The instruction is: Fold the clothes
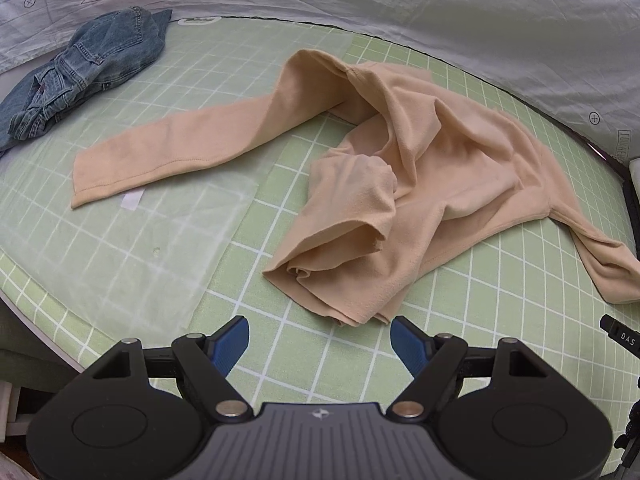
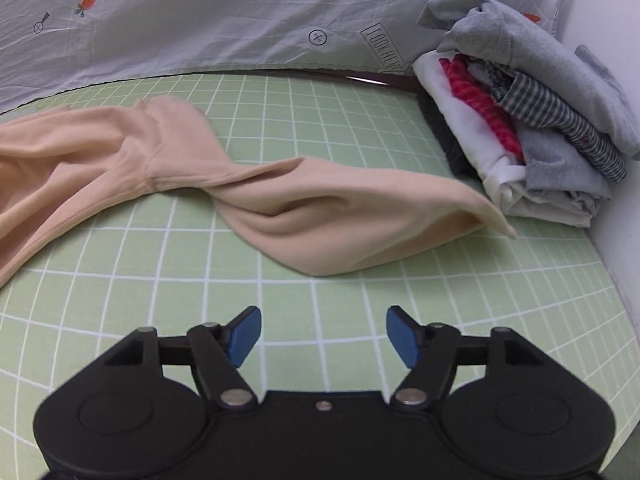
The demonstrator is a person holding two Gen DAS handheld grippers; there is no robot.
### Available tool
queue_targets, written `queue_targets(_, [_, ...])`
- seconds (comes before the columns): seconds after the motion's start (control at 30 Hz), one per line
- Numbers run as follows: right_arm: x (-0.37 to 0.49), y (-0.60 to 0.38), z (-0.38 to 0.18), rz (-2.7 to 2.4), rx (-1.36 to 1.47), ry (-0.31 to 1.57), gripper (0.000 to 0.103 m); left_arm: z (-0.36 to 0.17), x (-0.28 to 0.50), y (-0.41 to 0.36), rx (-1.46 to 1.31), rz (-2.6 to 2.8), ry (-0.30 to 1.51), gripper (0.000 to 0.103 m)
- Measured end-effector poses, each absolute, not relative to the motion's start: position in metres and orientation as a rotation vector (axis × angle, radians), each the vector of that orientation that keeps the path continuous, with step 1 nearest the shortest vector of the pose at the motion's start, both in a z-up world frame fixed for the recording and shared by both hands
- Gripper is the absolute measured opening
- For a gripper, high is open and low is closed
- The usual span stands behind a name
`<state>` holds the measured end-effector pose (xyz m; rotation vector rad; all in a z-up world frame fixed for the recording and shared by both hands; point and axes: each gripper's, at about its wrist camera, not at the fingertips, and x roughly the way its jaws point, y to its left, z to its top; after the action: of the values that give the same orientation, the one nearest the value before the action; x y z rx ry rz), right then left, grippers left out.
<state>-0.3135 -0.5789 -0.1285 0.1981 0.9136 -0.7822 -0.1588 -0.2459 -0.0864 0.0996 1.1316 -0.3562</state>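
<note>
Right now both claws hang above the green grid mat [image 1: 132, 280] with nothing between their blue pads. The left gripper [image 1: 320, 342] has its fingers spread wide, and the peach long-sleeved top [image 1: 400, 184] lies crumpled just ahead of it, the bunched hem nearest the fingertips but not touching them. One sleeve of the top stretches flat out to the left across the mat; the other trails off to the right, twisted.

From the right gripper [image 2: 324, 336], also spread wide and empty, that twisted sleeve lies ahead on the mat, its cuff end pointing toward a stack of folded clothes [image 2: 532, 120] at the far right corner. The cuff tip comes close to the stack, though I cannot tell whether it touches. The sleeve sits a little apart from the fingertips, with bare mat between.

Over at the far left of the mat lies a rumpled pair of jeans [image 1: 84, 76], well apart from the top. A pale printed sheet [image 2: 240, 8] runs along behind the mat.
</note>
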Motion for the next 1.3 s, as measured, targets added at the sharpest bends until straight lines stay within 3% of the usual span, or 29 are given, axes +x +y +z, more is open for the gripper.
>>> queue_targets(0.27, [-0.289, -0.527, -0.131, -0.704, 0.274, 0.935, 0.083, -0.078, -0.115, -0.275, 0.190, -0.515, 1.057, 0.078])
queue_targets(0.37, [-0.276, -0.516, -0.127, -0.713, 0.301, 0.925, 0.084, -0.078, -0.095, -0.286, 0.244, -0.576, 1.031, 0.071])
queue_targets(0.47, [-0.261, -0.503, -0.126, -0.730, 0.332, 0.917, 0.084, -0.082, -0.071, -0.285, 0.272, -0.628, 1.040, 0.035])
queue_targets(0.5, [-0.256, -0.497, -0.126, -0.731, 0.348, 0.912, 0.084, -0.084, -0.061, -0.279, 0.257, -0.634, 1.052, 0.010])
queue_targets(0.67, [-0.230, -0.469, -0.121, -0.712, 0.446, 0.864, 0.079, -0.089, -0.016, -0.241, 0.182, -0.623, 1.084, 0.010])
queue_targets(0.9, [-0.191, -0.424, -0.131, -0.661, 0.574, 0.862, 0.052, -0.107, 0.020, -0.197, 0.151, -0.676, 1.156, 0.010])
queue_targets(1.17, [-0.163, -0.382, -0.144, -0.675, 0.591, 0.875, 0.049, -0.120, 0.024, -0.182, 0.199, -0.782, 1.181, 0.010])
queue_targets(1.3, [-0.158, -0.374, -0.145, -0.672, 0.554, 0.884, 0.026, -0.121, 0.022, -0.182, 0.213, -0.796, 1.177, 0.009])
